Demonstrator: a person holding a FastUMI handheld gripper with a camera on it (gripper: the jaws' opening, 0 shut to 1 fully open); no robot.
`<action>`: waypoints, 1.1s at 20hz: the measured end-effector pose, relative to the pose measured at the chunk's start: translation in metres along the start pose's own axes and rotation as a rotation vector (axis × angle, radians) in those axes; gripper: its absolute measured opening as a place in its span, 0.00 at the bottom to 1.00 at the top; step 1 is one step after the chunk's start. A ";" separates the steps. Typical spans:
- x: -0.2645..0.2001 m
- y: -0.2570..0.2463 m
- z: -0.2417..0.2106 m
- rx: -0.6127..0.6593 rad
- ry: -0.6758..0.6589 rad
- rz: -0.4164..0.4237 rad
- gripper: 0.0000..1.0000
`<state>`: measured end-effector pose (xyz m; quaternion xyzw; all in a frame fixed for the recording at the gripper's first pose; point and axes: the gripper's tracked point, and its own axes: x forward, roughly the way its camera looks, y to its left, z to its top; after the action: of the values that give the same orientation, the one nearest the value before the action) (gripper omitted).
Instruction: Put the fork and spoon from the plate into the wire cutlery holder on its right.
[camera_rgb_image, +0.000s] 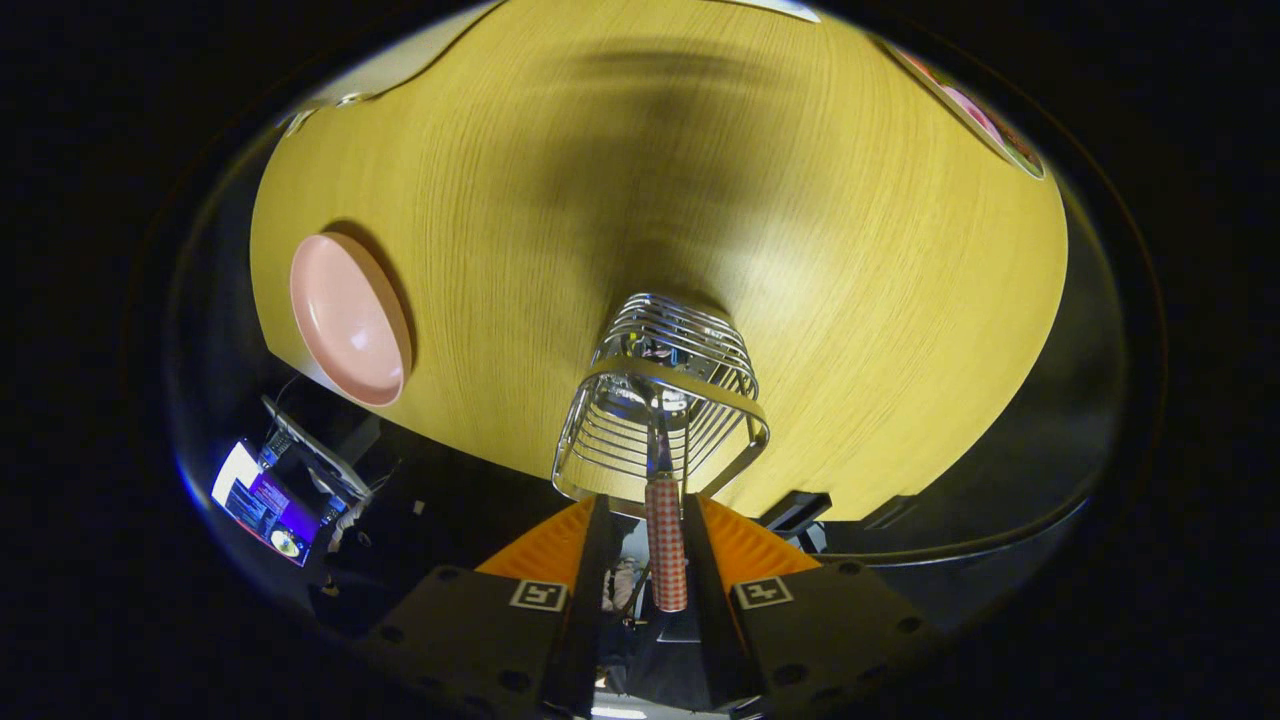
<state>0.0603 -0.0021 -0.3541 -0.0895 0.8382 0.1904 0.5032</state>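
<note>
The claw (664, 520) was seen closed on a utensil w/ a red-checked handle (666, 540); the handle lay between both fingers, pinched approx. mid-length, its working end pointing ahead and down into the wire cutlery holder (660, 400). Whether it was the fork or the spoon could not be told: the head was hidden among the wires. The holder stood just ahead of the fingertips on the yellow wooden table (800, 250), w/ its rim tilted toward the camera. The pink plate (348, 318) lay well off to the left of the claw and beyond it, looking bare.

Handling, as judged: the utensil was taken to be light and stiff, w/ a smooth handle that could slip or swing if pinched near one end, so a mid-handle grip was reckoned best. The holder looked light too and was thought liable to tip or slide if the head snagged a wire. Nothing fragile was involved, bar the plate perhaps.
</note>
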 end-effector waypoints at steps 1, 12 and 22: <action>-0.004 0.005 0.000 0.000 -0.036 0.022 0.62; -0.064 0.020 -0.009 0.014 -0.599 0.027 1.00; -0.121 0.043 -0.033 0.066 -1.159 -0.046 1.00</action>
<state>0.0767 0.0184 -0.2243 0.0269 0.4290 0.1714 0.8865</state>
